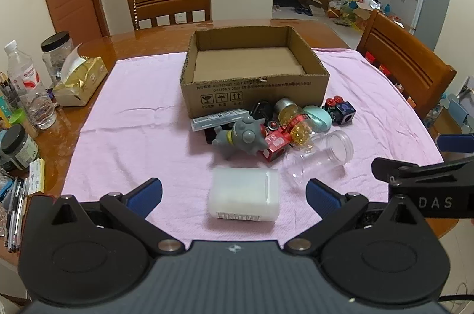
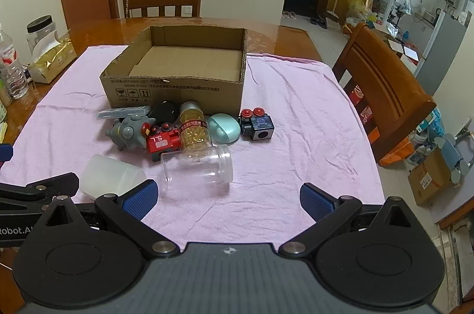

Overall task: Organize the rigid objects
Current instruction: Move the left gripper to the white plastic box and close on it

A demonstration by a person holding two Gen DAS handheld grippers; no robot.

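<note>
**Both tools wide, box still empty**

My left tool (image 1: pixel 234 197) is spread wide with nothing between its pads, just short of the frosted white container (image 1: pixel 245 194) lying on its side on the pink cloth (image 1: pixel 133 118). My right tool (image 2: pixel 228 199) is equally spread and empty, near the clear jar (image 2: pixel 197 170), also on its side.

I judge the first pick is the white container: I should straddle its long flat faces squarely, close gently, then lift it over the near wall of the cardboard box (image 1: pixel 254 94), which sits empty beyond the pile.

The pile crowds against that wall: a grey toy (image 1: pixel 240 139), a red block (image 1: pixel 275 143), a bottle of golden beads (image 2: pixel 194 127), a mint case (image 2: pixel 223 128) and a dark cube (image 2: pixel 257 125). The clear jar could roll if nudged. The tabletop's left edge holds bottles and a tissue pack (image 1: pixel 78 82), well apart.
</note>
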